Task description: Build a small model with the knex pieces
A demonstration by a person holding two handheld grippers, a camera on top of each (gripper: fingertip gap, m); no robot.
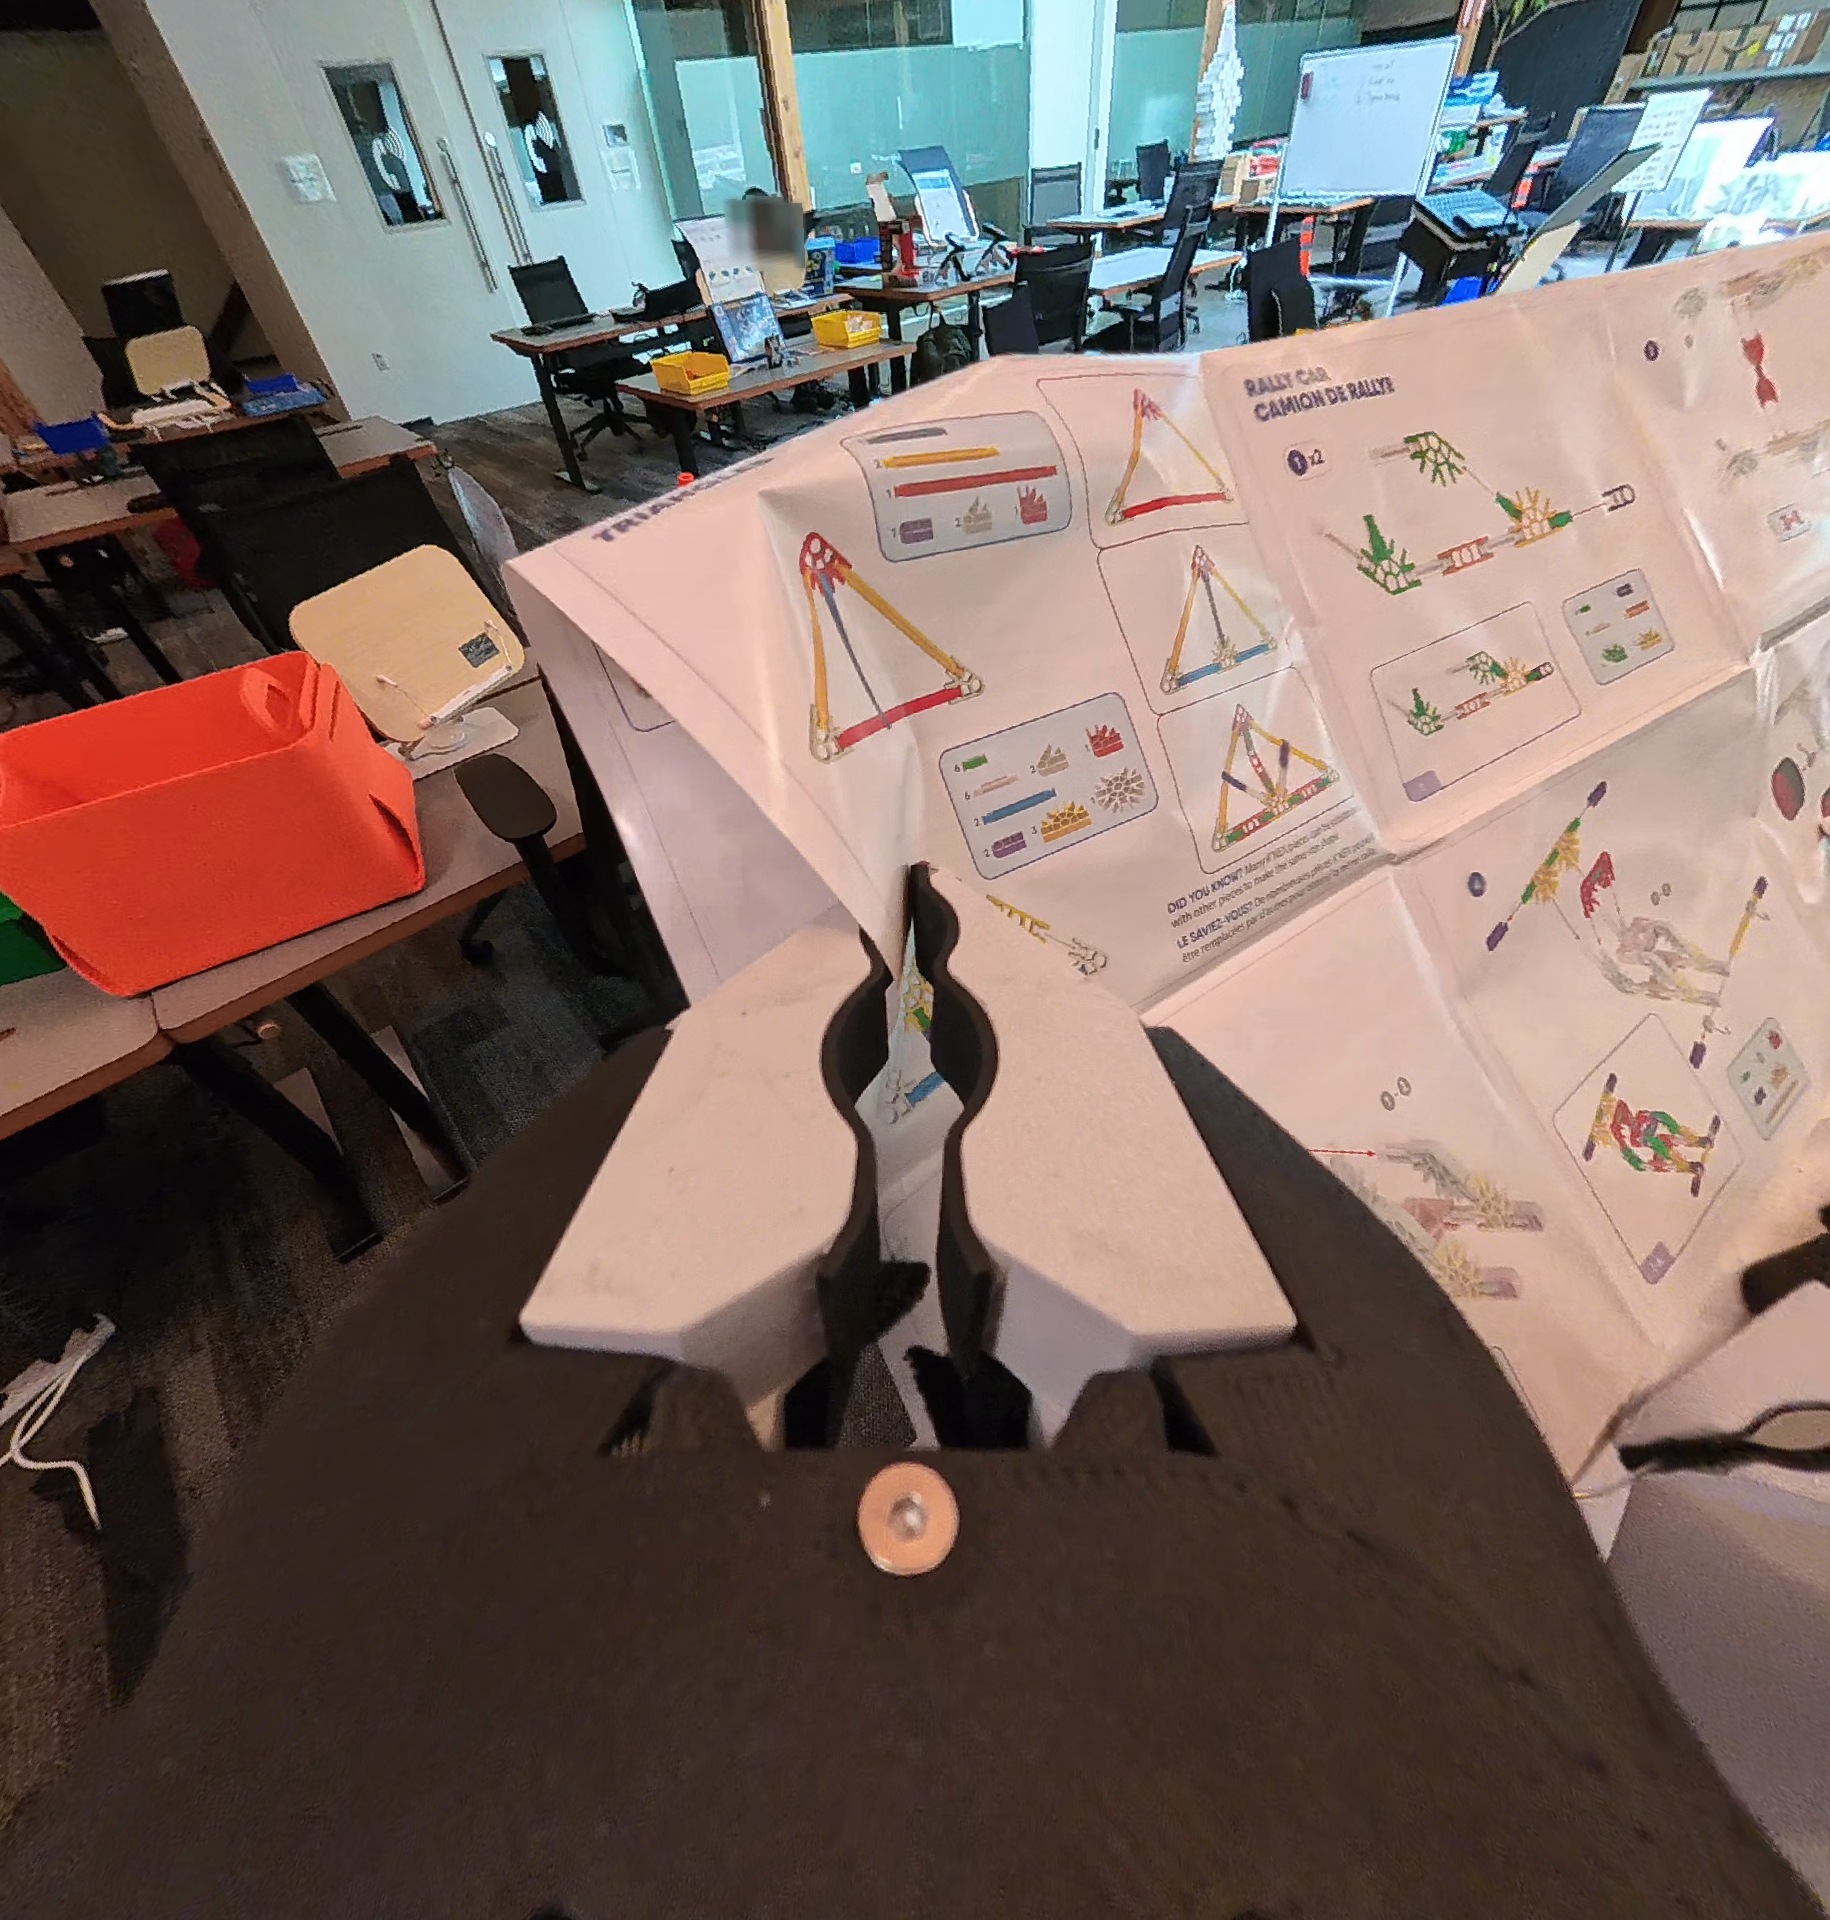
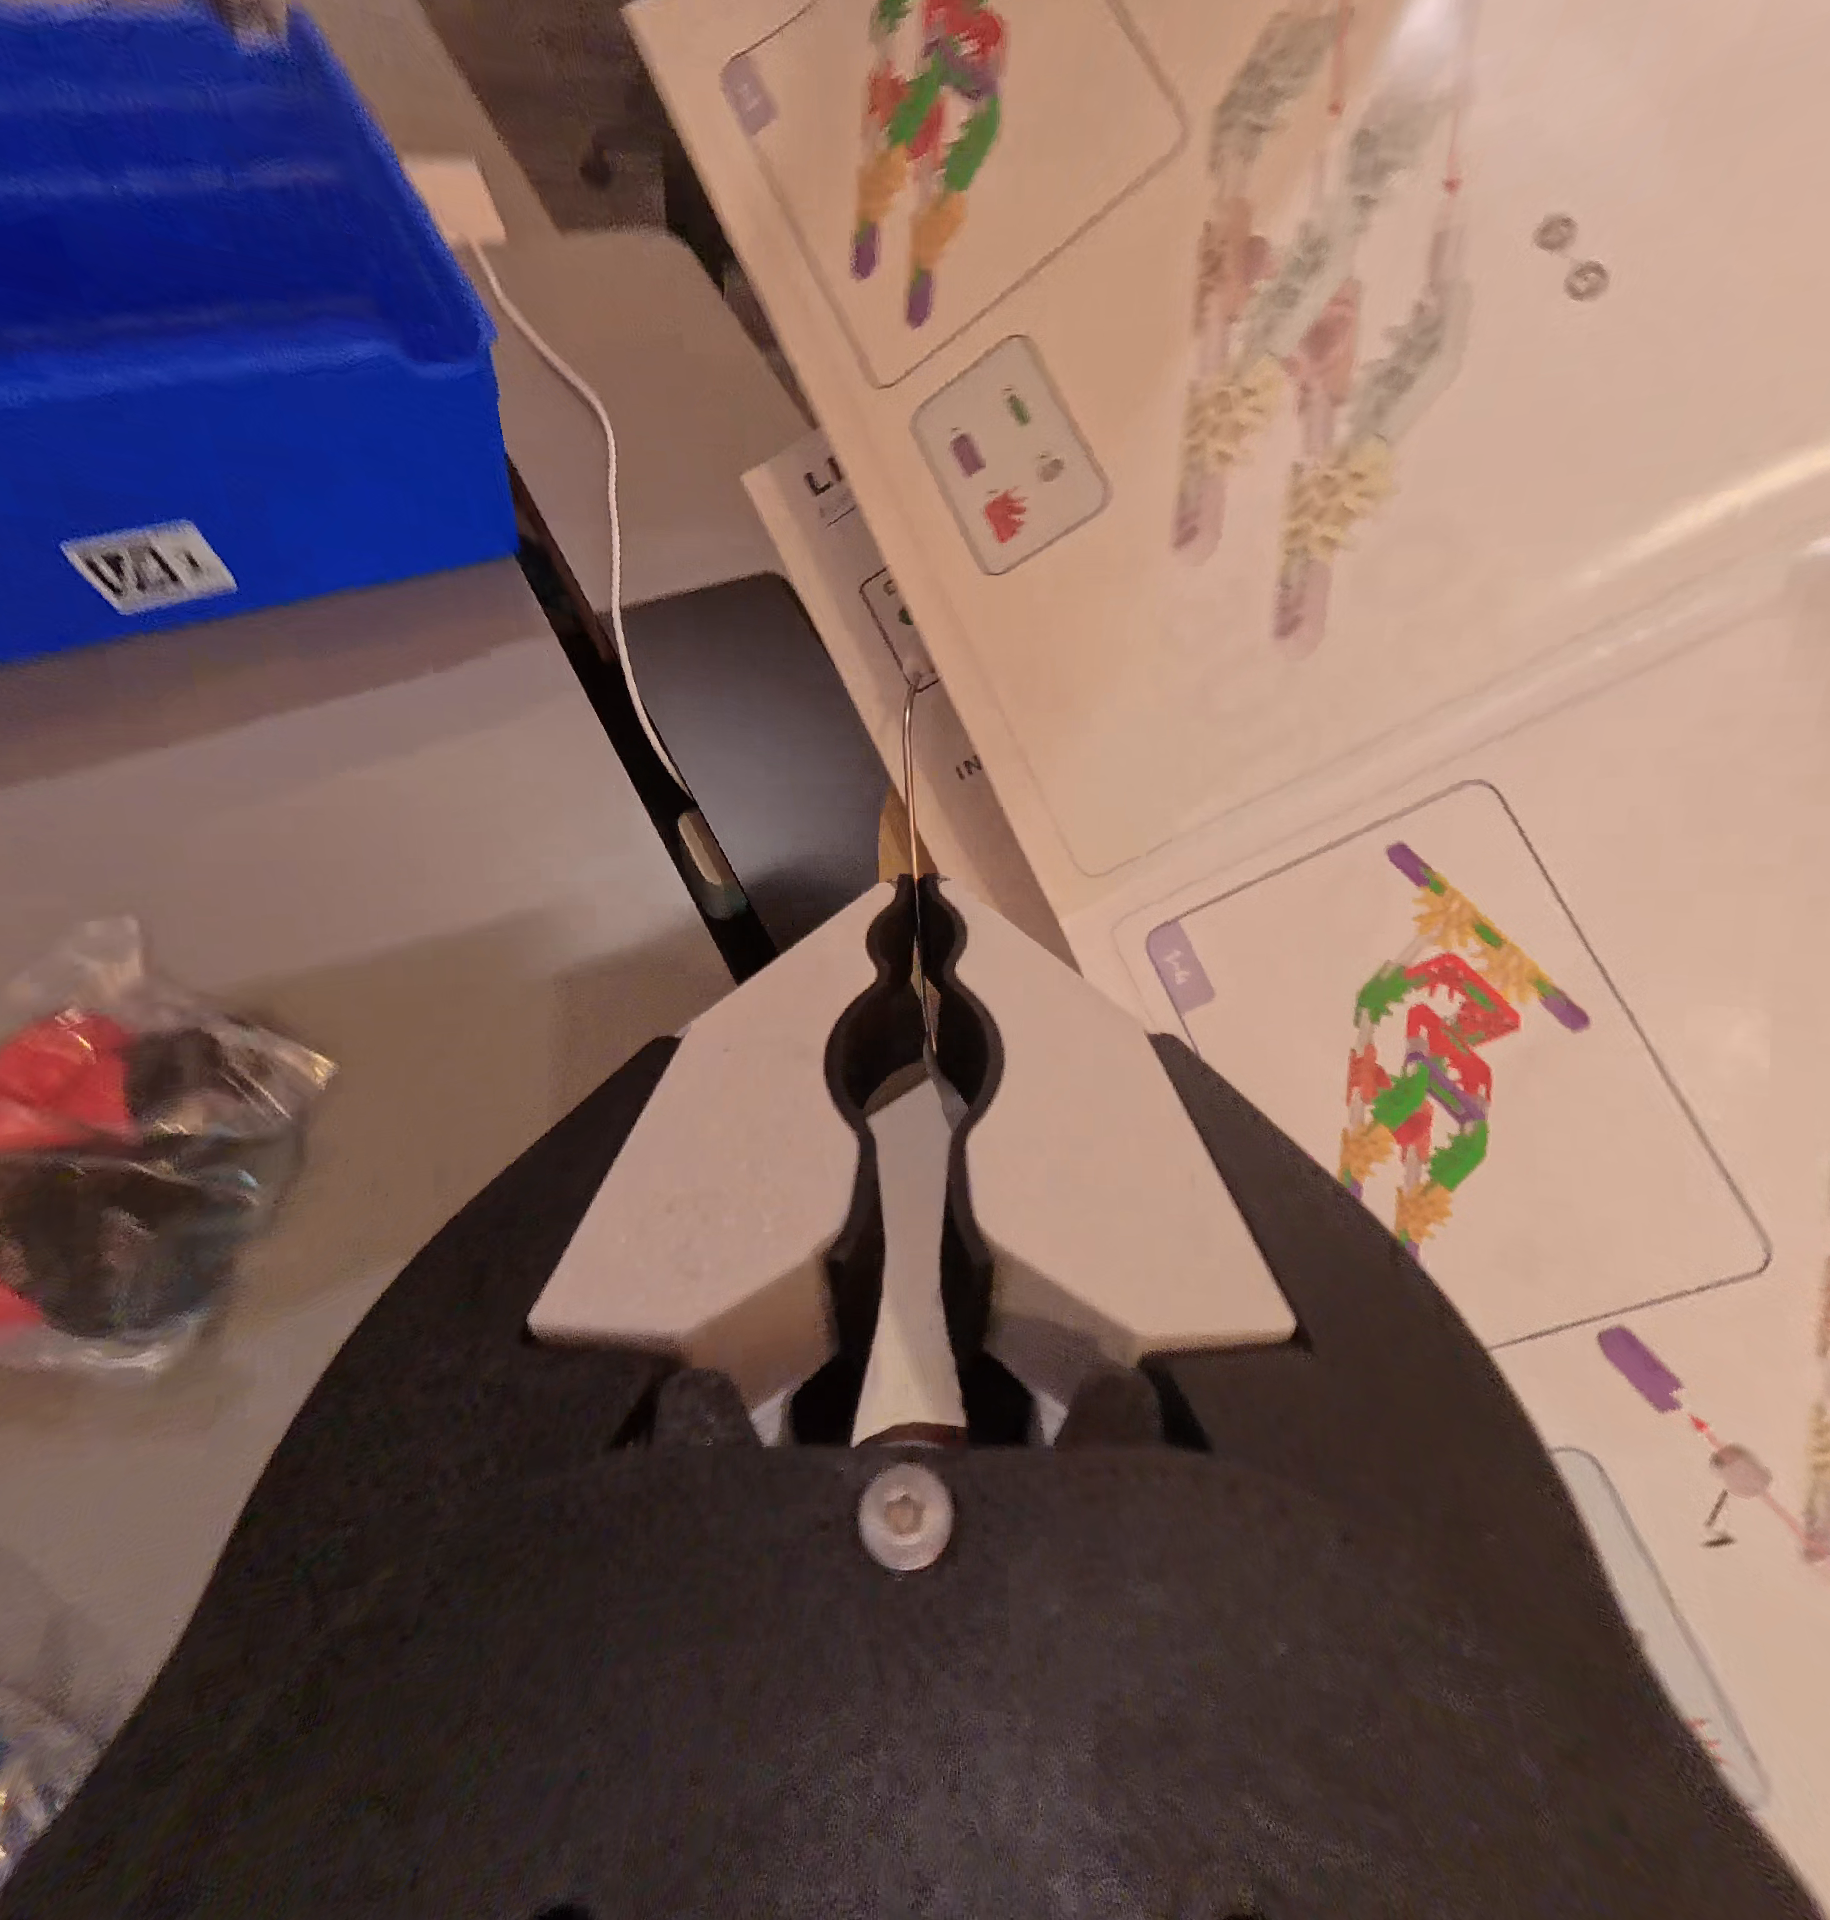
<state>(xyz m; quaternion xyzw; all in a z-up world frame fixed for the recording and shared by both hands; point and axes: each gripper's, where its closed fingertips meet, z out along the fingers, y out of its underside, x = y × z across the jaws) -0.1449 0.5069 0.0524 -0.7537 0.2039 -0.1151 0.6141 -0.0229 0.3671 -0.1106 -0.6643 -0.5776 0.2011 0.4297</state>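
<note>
A large fold-out instruction sheet (image 1: 1306, 727) with coloured building diagrams stands raised in front of me. My left gripper (image 1: 916, 883) is shut on its lower left part, and the paper runs between the pads. In the right wrist view the sheet (image 2: 1410, 623) fills the right side. My right gripper (image 2: 916, 888) is shut on a thin metal wire arm (image 2: 909, 758). The wire rises from the fingertips and hooks over the sheet's edge. A bit of light wood (image 2: 890, 842) shows just behind the wire.
An orange fabric bin (image 1: 194, 810) and a wooden book stand (image 1: 402, 634) sit on a desk to the left. A blue bin (image 2: 194, 312), a white cable (image 2: 599, 416) and a clear bag of red and black parts (image 2: 111, 1132) lie on the table left of my right gripper. Across from one pair of fingers to the other is roughly 25 cm.
</note>
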